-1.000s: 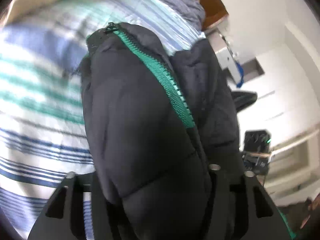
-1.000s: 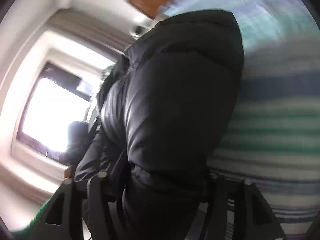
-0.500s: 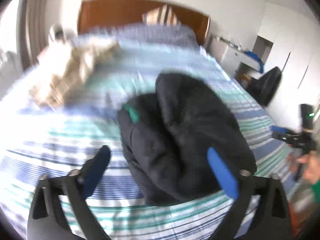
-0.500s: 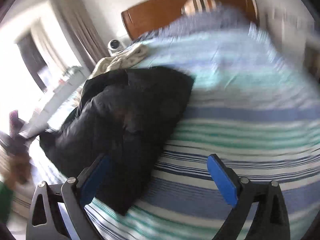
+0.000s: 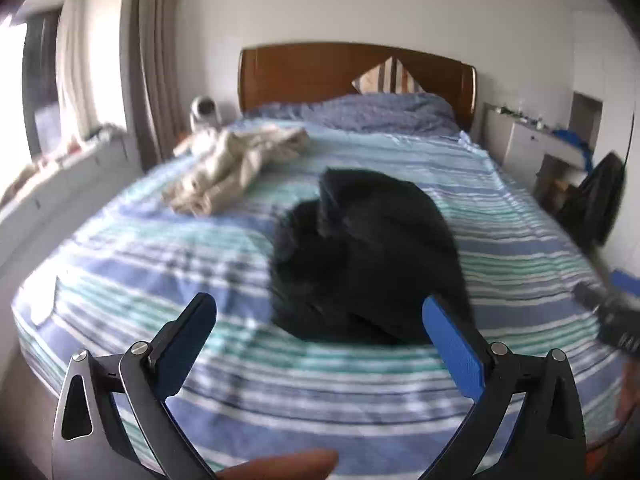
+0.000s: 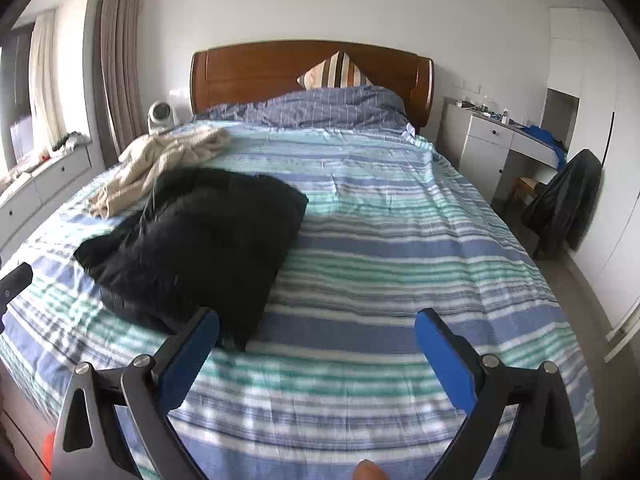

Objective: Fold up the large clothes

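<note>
A black puffer jacket (image 5: 368, 256) lies in a folded heap on the striped bed (image 5: 160, 264). In the right wrist view it (image 6: 200, 248) lies at the left of the bed (image 6: 400, 240). My left gripper (image 5: 320, 320) is open and empty, held back above the bed's near edge, in front of the jacket. My right gripper (image 6: 316, 332) is open and empty, to the right of the jacket's near corner. Neither gripper touches the jacket.
A crumpled beige garment (image 5: 236, 164) lies on the bed's far left, also in the right wrist view (image 6: 160, 160). A wooden headboard (image 6: 312, 68), a striped pillow (image 6: 336, 70) and a folded duvet (image 6: 320, 108) are behind. A white desk (image 6: 492, 140) and a chair with dark clothes (image 6: 564, 204) stand right.
Both grippers have let go of the black jacket, opened, and pulled back from it. The jacket now rests on the bed.
</note>
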`<state>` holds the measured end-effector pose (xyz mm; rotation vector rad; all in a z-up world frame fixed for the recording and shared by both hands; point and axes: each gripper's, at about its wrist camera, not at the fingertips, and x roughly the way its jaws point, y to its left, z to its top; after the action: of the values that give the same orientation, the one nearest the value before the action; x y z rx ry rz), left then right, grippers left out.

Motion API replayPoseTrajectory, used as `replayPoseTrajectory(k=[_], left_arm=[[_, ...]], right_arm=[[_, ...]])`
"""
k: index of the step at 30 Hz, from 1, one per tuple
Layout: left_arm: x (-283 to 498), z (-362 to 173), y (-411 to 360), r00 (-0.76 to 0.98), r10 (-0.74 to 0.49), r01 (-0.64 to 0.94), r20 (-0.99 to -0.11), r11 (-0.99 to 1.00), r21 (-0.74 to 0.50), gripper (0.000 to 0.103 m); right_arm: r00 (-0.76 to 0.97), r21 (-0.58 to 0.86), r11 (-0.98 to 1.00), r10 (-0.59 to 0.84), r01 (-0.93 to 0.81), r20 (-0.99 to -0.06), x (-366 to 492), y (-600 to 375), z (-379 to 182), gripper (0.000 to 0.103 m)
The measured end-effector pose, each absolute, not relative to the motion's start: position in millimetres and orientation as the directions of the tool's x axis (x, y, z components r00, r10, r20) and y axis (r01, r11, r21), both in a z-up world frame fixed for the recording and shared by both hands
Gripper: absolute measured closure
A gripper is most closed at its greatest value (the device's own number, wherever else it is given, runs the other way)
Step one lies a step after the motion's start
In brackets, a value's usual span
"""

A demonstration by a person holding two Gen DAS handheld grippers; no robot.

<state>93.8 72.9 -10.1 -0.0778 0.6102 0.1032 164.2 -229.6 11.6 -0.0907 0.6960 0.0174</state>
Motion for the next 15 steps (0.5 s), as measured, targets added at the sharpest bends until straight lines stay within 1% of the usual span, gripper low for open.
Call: replayPoseTrajectory(k=[2,7,15], left_arm=[[93.1,-11.5,68.2,0.800,0.082,-0.126,-0.594,0.991,-0.033,0.000],[83.5,-6.7,46.8,0.778,0.073,-0.085,-0.623,0.996,0.010,0.000],[69.2,-2.9,17.0,0.767,0.059,-0.026,-0.639,0.998,0.062,0.000]], right_arm=[[0.771,-0.091,0.994,-0.017,-0.053,-0.636,149.8,-228.7,15.1,0.003],[0.763,-0.108,0.992,-0.020,-0.066,-0.646,130.3,-229.0,19.1,0.003],[0.743,-0.094,0.991,0.006,-0.093,-0.669,113.4,-227.2,26.8,0.003]])
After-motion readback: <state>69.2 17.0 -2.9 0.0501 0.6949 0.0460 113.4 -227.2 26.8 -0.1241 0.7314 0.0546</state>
